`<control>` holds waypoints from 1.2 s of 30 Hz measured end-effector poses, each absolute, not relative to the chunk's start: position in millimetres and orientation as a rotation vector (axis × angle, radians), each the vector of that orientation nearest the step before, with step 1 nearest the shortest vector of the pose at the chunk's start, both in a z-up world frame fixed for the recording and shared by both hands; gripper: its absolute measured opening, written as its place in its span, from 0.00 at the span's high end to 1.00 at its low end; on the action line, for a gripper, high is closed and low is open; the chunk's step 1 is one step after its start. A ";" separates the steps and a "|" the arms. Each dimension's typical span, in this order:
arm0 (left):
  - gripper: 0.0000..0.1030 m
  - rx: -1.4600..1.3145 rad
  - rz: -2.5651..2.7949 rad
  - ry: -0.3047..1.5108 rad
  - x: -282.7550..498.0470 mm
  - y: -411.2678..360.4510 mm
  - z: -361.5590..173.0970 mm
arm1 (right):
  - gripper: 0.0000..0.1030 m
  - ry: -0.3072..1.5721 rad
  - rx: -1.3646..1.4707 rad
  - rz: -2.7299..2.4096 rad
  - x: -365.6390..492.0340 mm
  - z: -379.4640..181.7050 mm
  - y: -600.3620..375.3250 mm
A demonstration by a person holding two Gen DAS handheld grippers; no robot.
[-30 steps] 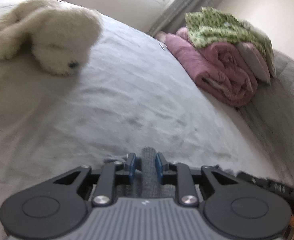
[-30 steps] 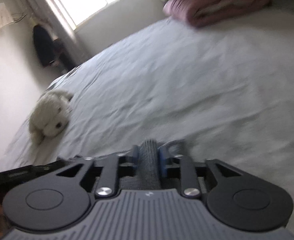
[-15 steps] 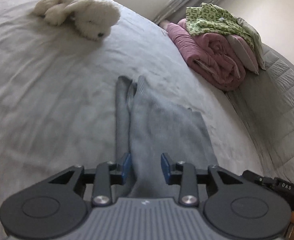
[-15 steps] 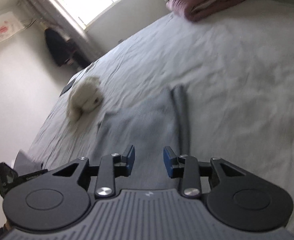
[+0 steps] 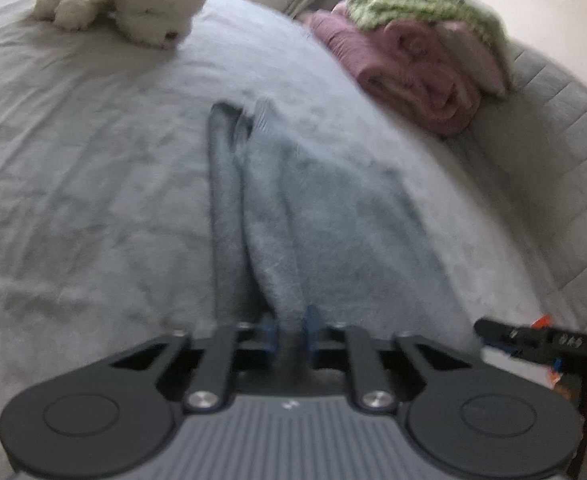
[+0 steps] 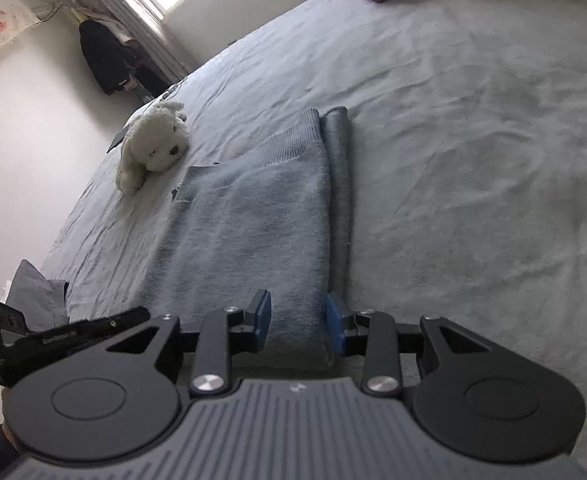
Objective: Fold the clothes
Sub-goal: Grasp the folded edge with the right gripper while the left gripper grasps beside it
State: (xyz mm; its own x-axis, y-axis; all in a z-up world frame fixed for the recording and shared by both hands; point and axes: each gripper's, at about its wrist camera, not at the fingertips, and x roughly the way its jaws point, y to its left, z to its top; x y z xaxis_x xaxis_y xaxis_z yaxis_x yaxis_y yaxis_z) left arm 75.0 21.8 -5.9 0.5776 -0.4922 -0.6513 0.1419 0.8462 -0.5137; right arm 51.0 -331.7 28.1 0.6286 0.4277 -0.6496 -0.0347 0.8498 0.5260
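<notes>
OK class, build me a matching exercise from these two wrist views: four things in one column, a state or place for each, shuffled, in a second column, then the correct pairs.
Column 1
1. left gripper
2. right gripper
3. white plush dog
4. pink blanket

Column 2
A. rolled up under a green patterned cloth
B. jaws apart, with the grey sweater between them
C. lying on the bed sheet beyond the sweater
D. shut on a fold of the grey sweater

Pairs: 1-D, 2-B, 3-C, 4-A
</notes>
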 end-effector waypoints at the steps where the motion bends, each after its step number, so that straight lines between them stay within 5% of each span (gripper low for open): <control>1: 0.91 -0.448 -0.377 0.892 73.9 23.2 -7.4 | 0.70 0.861 0.494 0.282 51.6 26.3 -329.6; 4: 0.92 -0.514 -0.353 0.903 72.8 32.7 -7.4 | 0.89 0.880 0.423 0.270 54.2 21.7 -317.6; 6: 0.92 -0.515 -0.346 0.896 71.6 34.2 -6.6 | 0.91 0.883 0.407 0.261 56.4 19.6 -313.0; 22: 0.85 -0.391 -0.320 0.896 70.6 24.5 -1.5 | 0.91 0.883 0.371 0.193 53.8 22.0 -314.0; 36: 0.81 -0.160 -0.343 0.681 45.5 1.4 35.8 | 0.87 0.763 0.276 0.283 44.2 45.4 -286.5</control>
State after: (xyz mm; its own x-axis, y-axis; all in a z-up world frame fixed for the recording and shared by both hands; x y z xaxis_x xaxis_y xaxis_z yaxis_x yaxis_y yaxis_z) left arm 45.5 1.4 35.8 0.7238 -0.3615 -0.5877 0.2580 0.9318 -0.2554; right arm 44.2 -286.5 45.4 0.6888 0.3487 -0.6355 -0.1506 0.9264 0.3450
